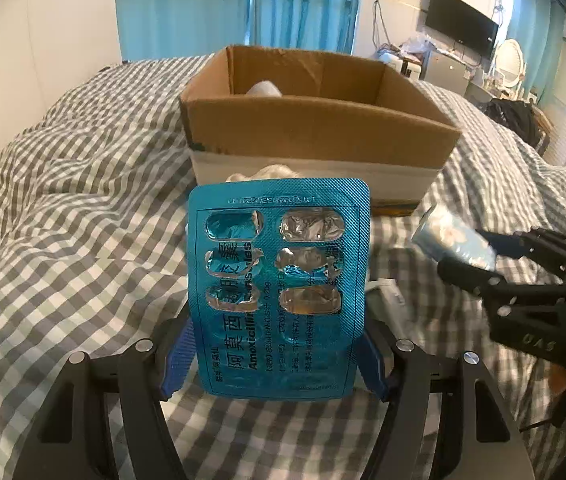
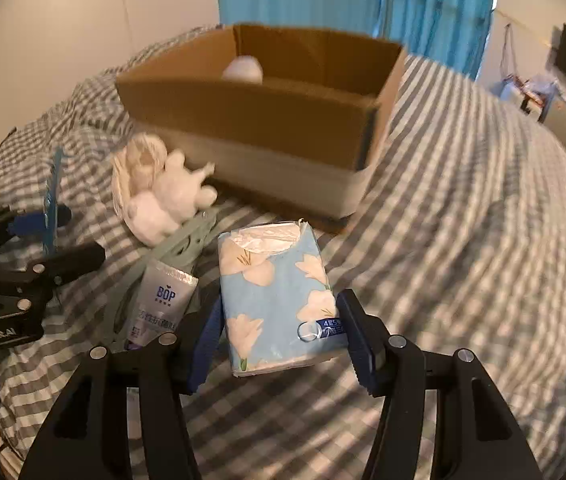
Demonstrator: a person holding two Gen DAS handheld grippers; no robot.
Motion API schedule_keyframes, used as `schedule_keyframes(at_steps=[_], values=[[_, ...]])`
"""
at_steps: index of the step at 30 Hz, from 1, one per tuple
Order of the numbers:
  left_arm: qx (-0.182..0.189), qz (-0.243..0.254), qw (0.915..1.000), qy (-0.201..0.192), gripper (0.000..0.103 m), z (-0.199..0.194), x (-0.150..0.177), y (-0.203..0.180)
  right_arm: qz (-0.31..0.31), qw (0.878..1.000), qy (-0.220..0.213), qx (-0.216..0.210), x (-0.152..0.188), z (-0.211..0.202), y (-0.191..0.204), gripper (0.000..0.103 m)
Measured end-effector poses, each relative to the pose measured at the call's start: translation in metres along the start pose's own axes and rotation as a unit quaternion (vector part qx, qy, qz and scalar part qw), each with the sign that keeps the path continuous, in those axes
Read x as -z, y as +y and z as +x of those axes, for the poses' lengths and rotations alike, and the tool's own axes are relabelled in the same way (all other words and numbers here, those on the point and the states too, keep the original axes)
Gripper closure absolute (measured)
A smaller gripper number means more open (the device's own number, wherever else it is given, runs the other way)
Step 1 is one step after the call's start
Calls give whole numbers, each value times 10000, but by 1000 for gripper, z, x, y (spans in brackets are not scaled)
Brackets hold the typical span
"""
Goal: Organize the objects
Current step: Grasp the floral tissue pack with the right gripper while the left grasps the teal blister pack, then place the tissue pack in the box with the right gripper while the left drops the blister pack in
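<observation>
My left gripper (image 1: 279, 354) is shut on a blue blister pack (image 1: 279, 280) of capsules, held upright above the bed in front of the cardboard box (image 1: 315, 128). My right gripper (image 2: 281, 344) is shut on a blue flowered tissue pack (image 2: 279, 296), also lifted over the bed. The box (image 2: 259, 120) is open and holds a white round object (image 2: 243, 68). The right gripper with the tissue pack (image 1: 455, 242) shows at the right of the left wrist view. The left gripper (image 2: 43, 236) with the blister pack edge-on (image 2: 51, 196) shows at the left of the right wrist view.
A white plush toy (image 2: 163, 192), a BOP tube (image 2: 163, 300) and a grey-green flat item (image 2: 187, 244) lie on the checked bedspread (image 2: 463, 220) before the box. A TV (image 1: 461, 26) and a cluttered desk stand at the far right.
</observation>
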State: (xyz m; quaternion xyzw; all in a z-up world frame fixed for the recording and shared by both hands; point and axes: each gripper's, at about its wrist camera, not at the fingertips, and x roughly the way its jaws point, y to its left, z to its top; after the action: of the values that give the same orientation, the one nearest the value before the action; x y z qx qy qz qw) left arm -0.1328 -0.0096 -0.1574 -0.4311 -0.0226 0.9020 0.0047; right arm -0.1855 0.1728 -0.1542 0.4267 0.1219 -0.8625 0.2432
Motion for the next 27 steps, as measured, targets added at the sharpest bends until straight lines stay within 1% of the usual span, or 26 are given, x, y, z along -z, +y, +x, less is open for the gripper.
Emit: schedule_keyframes(at_steps=[4,9,11,13,15,18,21,27], values=[[63,36,9999,-135,33,-16,-3,-9,88,9993,-340,154,-4,-33,-1,47],[81,69,9994,-339,33,-36,-11,-17,35,9970,-755,135,-8,-69,9,47],[124,94,9985,-526,33,-48,-15,-19,-26,9967,-794,148,-9,-77,14,47],[88,179,9975,-684,33,-58,-18,-20,-133,9965,-778,259,-13,-88,20,47],[138,220,9972,-699,33,-64,-23,-17,-202,9952,-871,397,-18,-100,26,47],[152,161,9970,-742,33,-75,-36,-7,-252,9924,-1111,457,-22,-128,31,47],[121,90,9958,-906,33,-89,-53,1,-326,9900,-1267,519,-32,-148,36,47],[128,106,9917,-1278,33,-111,-94,7,-236,9872,-1491,505,-70,-163,33,47]])
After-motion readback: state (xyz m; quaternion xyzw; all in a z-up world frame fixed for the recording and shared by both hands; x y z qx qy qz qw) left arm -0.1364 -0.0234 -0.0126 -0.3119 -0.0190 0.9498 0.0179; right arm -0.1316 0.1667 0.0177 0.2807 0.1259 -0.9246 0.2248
